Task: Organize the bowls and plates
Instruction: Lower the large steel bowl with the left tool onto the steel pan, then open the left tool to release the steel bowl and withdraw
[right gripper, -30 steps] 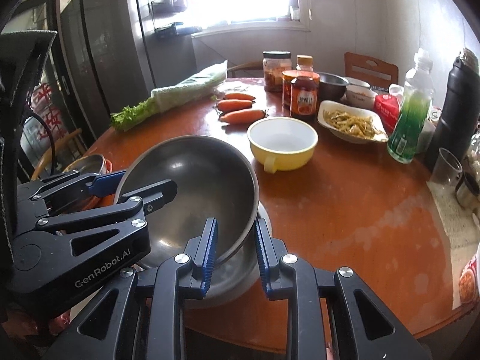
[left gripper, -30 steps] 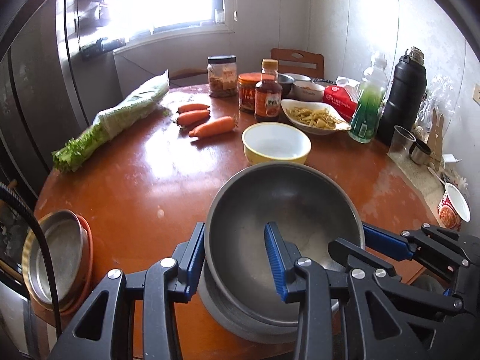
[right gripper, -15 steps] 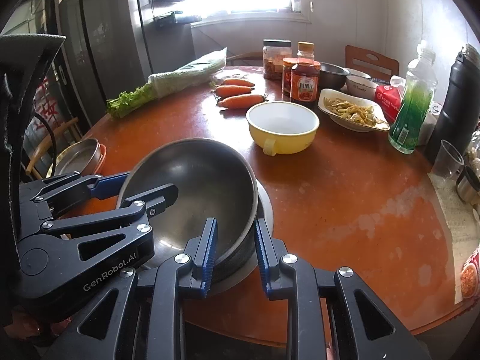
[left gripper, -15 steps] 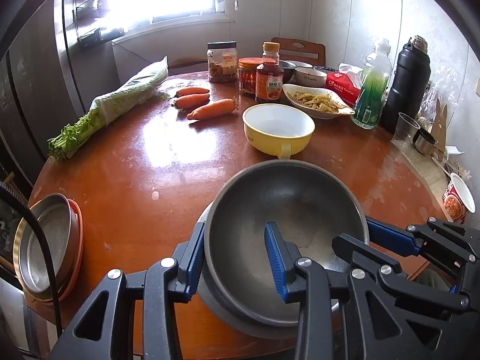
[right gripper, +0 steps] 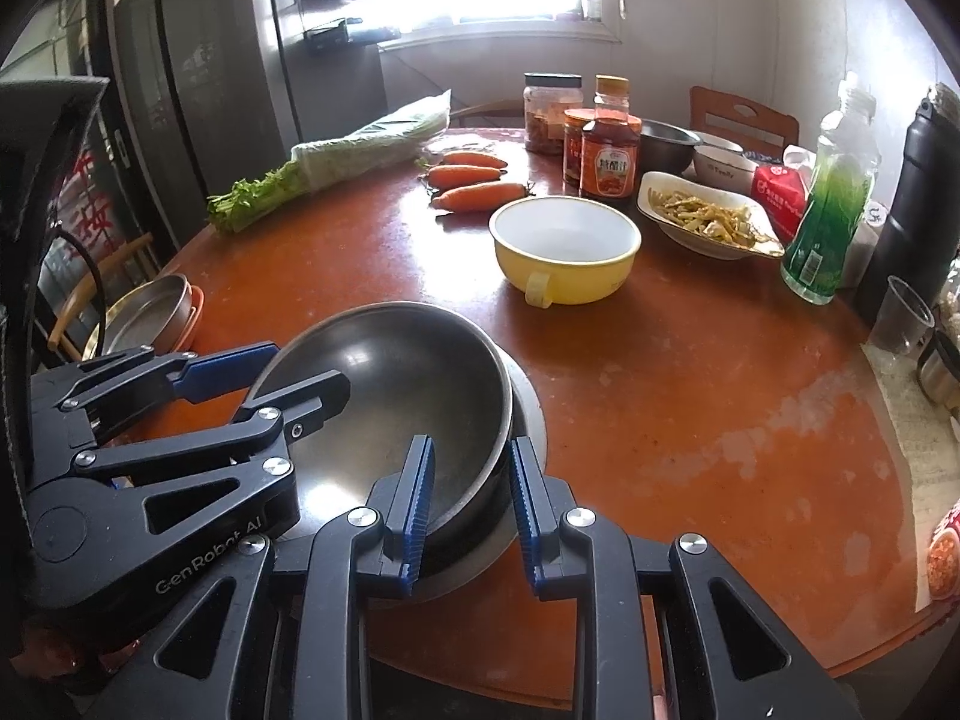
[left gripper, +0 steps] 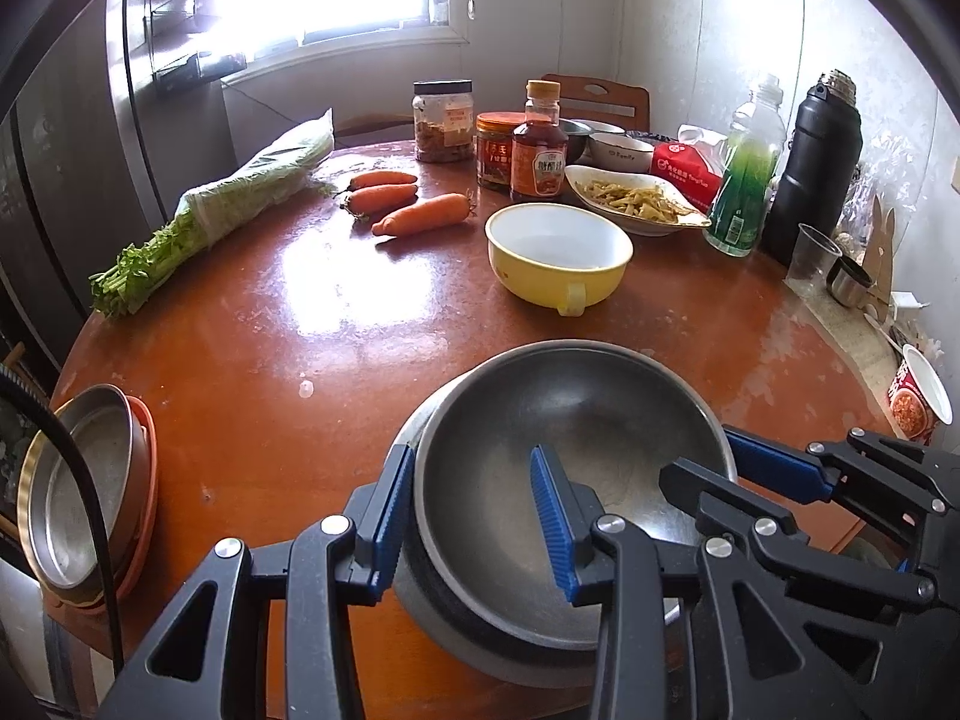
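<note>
Bowl (left gripper: 576,468) of dark steel at the table's near edge, nested on a second one, rim clamped between my left gripper (left gripper: 474,510) and right gripper (right gripper: 468,492); farther in, yellow bowl (left gripper: 558,252) unstacked; plates (left gripper: 84,492) piled at left edge.

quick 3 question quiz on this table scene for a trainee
1. True or false: both grippers clamp the rim of the dark round metal bowl.
2. How many orange carrots lie on the round reddish-brown wooden table?
3. The yellow handled bowl with white inside is: A) stacked in the metal bowl B) standing alone, empty C) full of food

Key: 1 true: left gripper and right gripper each pinch it. 2 three. 3 B.
</note>
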`<control>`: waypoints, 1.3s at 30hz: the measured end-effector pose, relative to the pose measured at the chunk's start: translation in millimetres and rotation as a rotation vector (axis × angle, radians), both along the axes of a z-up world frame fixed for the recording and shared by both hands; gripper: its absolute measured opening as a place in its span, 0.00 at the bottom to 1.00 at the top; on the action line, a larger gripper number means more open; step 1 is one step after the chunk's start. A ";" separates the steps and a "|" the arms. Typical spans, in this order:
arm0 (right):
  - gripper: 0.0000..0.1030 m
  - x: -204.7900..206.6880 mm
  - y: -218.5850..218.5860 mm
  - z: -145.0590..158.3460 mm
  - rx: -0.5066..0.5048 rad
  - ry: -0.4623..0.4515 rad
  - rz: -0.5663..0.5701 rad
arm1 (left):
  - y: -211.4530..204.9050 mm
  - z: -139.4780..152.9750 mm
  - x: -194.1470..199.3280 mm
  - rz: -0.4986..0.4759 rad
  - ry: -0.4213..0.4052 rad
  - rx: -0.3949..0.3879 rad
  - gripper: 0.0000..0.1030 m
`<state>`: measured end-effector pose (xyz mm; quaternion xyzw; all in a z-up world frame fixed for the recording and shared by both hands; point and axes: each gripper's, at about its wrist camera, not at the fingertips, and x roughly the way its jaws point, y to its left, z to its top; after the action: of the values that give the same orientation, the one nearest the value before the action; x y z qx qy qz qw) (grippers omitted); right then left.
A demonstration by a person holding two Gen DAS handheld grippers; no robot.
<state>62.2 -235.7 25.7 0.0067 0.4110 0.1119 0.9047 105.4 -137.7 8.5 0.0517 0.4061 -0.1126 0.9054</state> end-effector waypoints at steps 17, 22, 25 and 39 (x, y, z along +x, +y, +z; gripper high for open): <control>0.36 13.3 -13.6 21.8 0.036 -0.053 -0.010 | 13.1 23.0 15.8 0.052 -0.029 -0.034 0.49; 0.39 27.6 -19.1 28.7 0.047 -0.064 -0.016 | 11.5 30.5 31.2 0.055 -0.035 -0.029 0.51; 0.40 35.6 -24.3 33.0 0.046 -0.075 -0.022 | 9.9 34.2 41.6 0.054 -0.033 -0.029 0.51; 0.43 96.0 -54.6 36.7 0.041 -0.052 -0.092 | -14.4 42.8 103.9 0.005 -0.020 0.009 0.51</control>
<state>158.3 -290.3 62.3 0.0410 0.3845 0.0787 0.9188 209.3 -152.1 51.3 0.0559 0.3974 -0.1081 0.9095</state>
